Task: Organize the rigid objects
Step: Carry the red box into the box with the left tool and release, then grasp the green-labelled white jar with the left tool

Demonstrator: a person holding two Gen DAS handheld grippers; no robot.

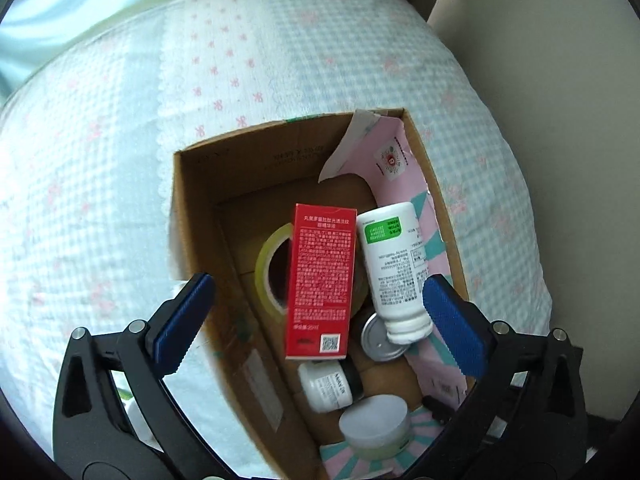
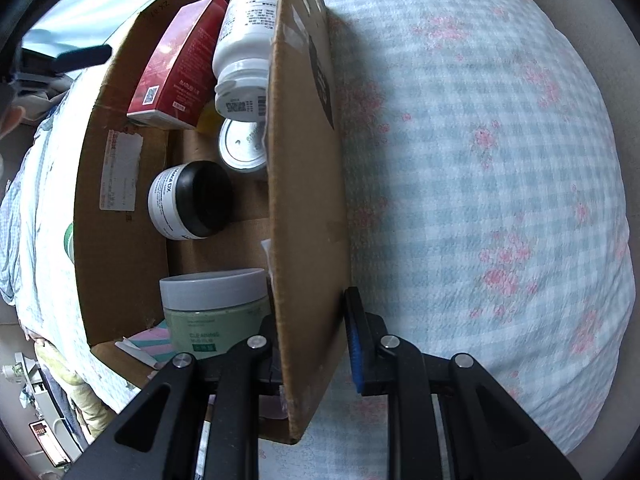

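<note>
Red box (image 1: 320, 280) between spread fingers (image 1: 180, 320)

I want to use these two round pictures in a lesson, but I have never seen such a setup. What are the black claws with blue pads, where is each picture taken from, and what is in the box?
Each claw is a hand-held two-finger gripper with a wide-angle camera behind it. The left one's view looks down into a cardboard box on a checked bedcover. The left gripper is open and holds nothing. Inside lie a red carton, a white bottle, a tape roll, a metal lid, a black-capped jar and a pale green jar. In the other view the right gripper is clamped on the box's side wall.
</note>
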